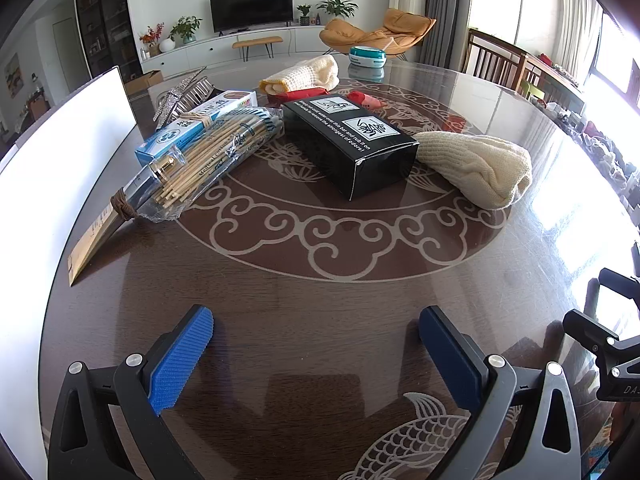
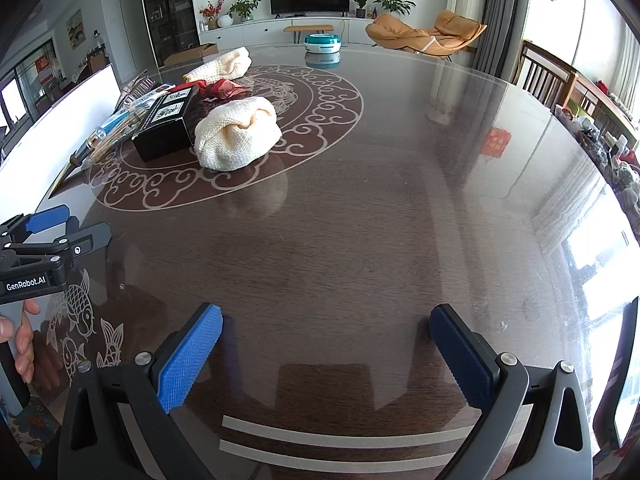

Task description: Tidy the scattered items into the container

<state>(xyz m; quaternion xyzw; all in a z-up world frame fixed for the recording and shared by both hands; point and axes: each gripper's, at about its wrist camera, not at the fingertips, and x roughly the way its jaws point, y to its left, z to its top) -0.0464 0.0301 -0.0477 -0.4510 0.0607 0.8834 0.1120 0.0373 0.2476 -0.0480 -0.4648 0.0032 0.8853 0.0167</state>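
Note:
Scattered items lie on the round dark table (image 1: 320, 312). A black box (image 1: 348, 144) sits in the middle, with a cream knitted cloth (image 1: 480, 168) to its right. To its left lie a bag of wooden swabs (image 1: 216, 156) and a blue-white carton (image 1: 192, 128). A white container wall (image 1: 60, 152) stands at the far left. My left gripper (image 1: 316, 332) is open and holds nothing, well short of the items. My right gripper (image 2: 326, 328) is open over bare table. The cloth (image 2: 236, 136) and box (image 2: 168, 124) are far to its upper left.
Behind the box lie a second cream cloth (image 1: 308, 74), red items (image 1: 304, 94), a glittery hair clip (image 1: 176, 100) and a teal round tin (image 1: 367, 56). A hand (image 2: 20, 340) holds the left gripper (image 2: 76, 226). Wooden chairs (image 2: 552, 76) stand at the table's right.

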